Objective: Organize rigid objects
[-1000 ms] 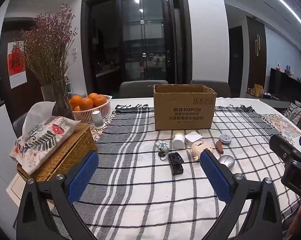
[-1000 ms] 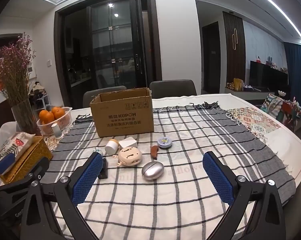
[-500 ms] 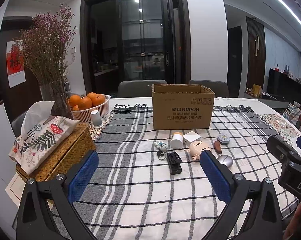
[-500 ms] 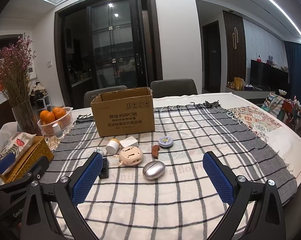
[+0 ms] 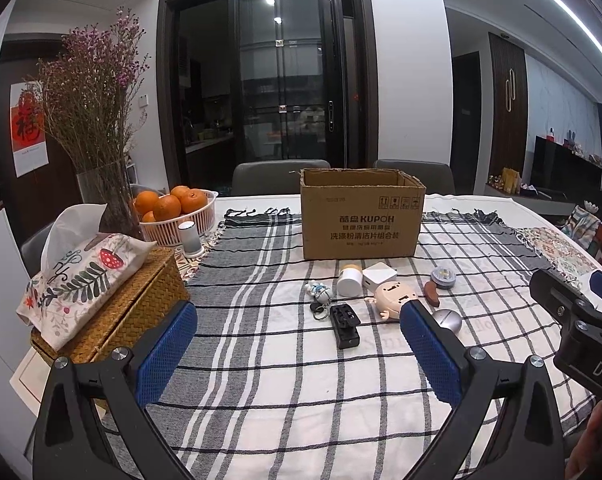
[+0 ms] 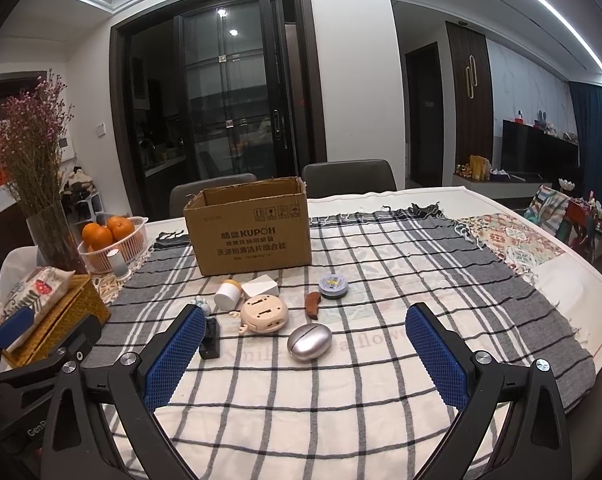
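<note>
Dining room at night, dark glass doors behind; surface (image 5: 481,204) covered by a checked cloth (image 5: 261,360). Far left of the left wrist view: wicker tissue box (image 5: 141,304), vase of dried flowers (image 5: 97,120), basket of oranges (image 5: 173,216). Upper centre: open cardboard box (image 5: 361,220), upright, empty as far as can be seen. Just in front of the box, a loose cluster, left to right: small figurine keychain (image 5: 319,292), black clip-like item (image 5: 344,326), white jar (image 5: 349,278) lying on its side, white cube (image 5: 379,274), beige round piggy gadget (image 5: 391,298), brown wooden piece (image 5: 432,293), round tin (image 5: 443,277), silver egg-shaped case (image 6: 309,341). Left hand-held gripper (image 5: 297,354) low in frame, blue pads spread wide, holding nothing, above the cloth short of the cluster. Right hand-held gripper (image 6: 306,354) also spread wide, empty, silver case between its fingers further ahead, not touched.
</note>
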Action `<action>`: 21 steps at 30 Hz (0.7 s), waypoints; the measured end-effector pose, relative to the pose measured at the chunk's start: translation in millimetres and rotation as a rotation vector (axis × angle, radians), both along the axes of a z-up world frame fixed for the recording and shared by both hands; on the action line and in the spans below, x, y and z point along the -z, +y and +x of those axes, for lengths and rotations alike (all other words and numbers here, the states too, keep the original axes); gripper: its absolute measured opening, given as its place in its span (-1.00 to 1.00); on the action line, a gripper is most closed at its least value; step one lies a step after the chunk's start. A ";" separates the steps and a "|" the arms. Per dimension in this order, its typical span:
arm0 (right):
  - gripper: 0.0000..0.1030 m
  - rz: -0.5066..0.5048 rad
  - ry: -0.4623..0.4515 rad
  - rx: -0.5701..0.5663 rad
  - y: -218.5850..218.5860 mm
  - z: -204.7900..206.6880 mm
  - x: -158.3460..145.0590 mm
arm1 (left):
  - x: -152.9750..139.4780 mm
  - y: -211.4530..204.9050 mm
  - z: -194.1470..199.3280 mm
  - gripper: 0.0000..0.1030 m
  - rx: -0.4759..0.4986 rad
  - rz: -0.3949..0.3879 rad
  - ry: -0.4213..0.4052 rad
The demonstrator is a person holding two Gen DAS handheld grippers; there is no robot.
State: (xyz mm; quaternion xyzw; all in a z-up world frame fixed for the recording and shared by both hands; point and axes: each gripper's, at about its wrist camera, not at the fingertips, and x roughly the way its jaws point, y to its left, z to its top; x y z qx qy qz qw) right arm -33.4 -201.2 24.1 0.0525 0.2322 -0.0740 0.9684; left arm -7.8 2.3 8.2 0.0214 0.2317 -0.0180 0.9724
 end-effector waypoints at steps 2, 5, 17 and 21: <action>0.97 0.002 0.000 0.000 -0.9 0.2 0.2 | -0.1 -0.3 -0.2 1.00 0.001 0.000 0.000; 0.97 0.003 0.000 0.000 -0.6 0.1 0.1 | -0.2 -0.4 -0.1 1.00 0.001 0.001 -0.001; 0.97 0.003 -0.002 0.000 -0.8 -0.6 -0.8 | -0.4 -1.1 -0.5 1.00 -0.001 0.001 -0.005; 0.97 0.003 -0.004 0.000 -0.8 -1.1 -1.0 | -0.4 -1.2 -0.4 1.00 0.000 0.001 -0.003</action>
